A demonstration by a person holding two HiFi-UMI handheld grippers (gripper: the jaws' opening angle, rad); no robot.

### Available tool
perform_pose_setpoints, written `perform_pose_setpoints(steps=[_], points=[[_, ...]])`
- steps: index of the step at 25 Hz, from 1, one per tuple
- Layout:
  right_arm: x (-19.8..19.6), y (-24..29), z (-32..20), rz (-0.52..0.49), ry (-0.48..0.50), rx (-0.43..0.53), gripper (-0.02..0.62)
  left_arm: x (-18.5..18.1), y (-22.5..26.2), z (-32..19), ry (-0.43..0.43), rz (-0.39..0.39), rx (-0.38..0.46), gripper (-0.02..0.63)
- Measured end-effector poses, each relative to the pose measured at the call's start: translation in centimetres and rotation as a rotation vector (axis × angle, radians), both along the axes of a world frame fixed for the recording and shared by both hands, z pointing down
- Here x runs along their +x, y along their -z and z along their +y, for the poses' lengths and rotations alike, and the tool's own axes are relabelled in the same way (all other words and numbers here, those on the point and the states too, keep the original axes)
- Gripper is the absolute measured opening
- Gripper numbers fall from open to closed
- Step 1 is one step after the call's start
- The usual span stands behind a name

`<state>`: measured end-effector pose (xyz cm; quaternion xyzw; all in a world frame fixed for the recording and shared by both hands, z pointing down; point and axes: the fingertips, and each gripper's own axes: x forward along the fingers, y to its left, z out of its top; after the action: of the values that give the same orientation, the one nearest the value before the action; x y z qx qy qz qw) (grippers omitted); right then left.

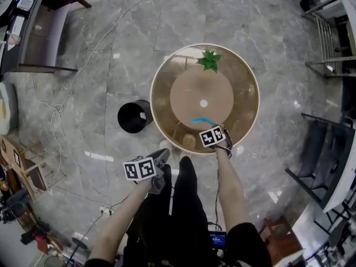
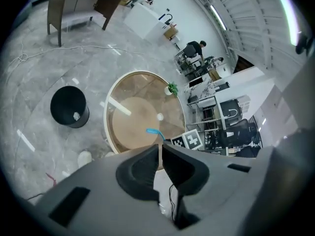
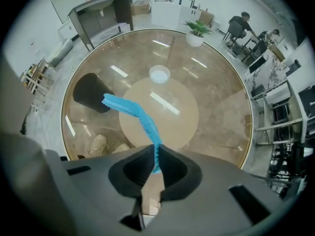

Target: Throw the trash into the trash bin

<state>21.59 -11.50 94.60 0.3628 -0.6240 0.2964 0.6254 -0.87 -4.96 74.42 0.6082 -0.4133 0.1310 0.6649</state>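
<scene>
A blue crinkled strip (image 3: pixel 133 111) lies across the near part of the round glass table (image 1: pixel 153 99), one end pinched between the pads of my right gripper (image 3: pixel 156 159). That gripper (image 1: pixel 213 131) points straight down at the table's near edge, and the strip (image 1: pixel 199 120) trails away to its left. The black trash bin (image 1: pixel 134 116) stands on the floor left of the table, with a white scrap inside it (image 2: pixel 76 115). My left gripper (image 2: pixel 160 149) hangs shut and empty off the table (image 1: pixel 158 160), between bin and legs.
A small potted plant (image 1: pixel 209 60) stands at the table's far edge and a small white disc (image 1: pixel 203 103) at its centre. Cables run over the marble floor at the left. Chairs and shelves stand to the right, a desk at the top left.
</scene>
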Motion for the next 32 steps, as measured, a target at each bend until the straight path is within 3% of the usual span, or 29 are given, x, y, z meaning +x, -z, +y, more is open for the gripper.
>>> perform_pose_setpoints(steps=[5, 7, 10, 15, 19, 23, 24, 25, 28, 32], points=[[-4.4, 2.0, -1.7, -0.133, -0.064, 0.105, 0.025, -1.8, -0.6, -1.4, 0.066, 0.004, 0.018, 0.025], [-7.0, 3.8, -2.3, -0.185, -0.035, 0.144, 0.025, -2.2, -0.4, -0.9, 0.104, 0.011, 0.012, 0.025], [-12.0, 6.4, -3.5, -0.244, 0.083, 0.197, 0.025, -3.2, -0.3, 0.2, 0.181, 0.013, 0.001, 0.025], [-24.0, 9.7, -4.1, -0.358, 0.307, 0.241, 0.025, -7.6, -0.6, 1.3, 0.367, 0.032, -0.021, 0.026], [-33.9, 11.4, -3.2, -0.446, 0.484, 0.236, 0.025, -11.2, -0.2, 1.5, 0.499, 0.044, -0.009, 0.025], [-42.6, 12.0, -1.2, -0.535, 0.59, 0.194, 0.033, -15.0, -0.1, 2.9, 0.597, 0.048, 0.0, 0.026], [-44.3, 12.0, -0.5, -0.555, 0.61, 0.171, 0.085, -15.9, -0.2, 3.3, 0.62, 0.048, 0.0, 0.025], [-45.6, 12.1, 0.1, -0.569, 0.634, 0.15, 0.178, -16.8, -0.3, 3.8, 0.64, 0.046, -0.001, 0.025], [-47.4, 12.5, 1.3, -0.571, 0.693, 0.14, 0.222, -19.0, -0.4, 5.3, 0.685, 0.042, -0.007, 0.025], [-45.9, 12.9, 1.8, -0.541, 0.681, 0.141, 0.219, -20.4, -0.2, 5.9, 0.698, 0.043, -0.004, 0.025]])
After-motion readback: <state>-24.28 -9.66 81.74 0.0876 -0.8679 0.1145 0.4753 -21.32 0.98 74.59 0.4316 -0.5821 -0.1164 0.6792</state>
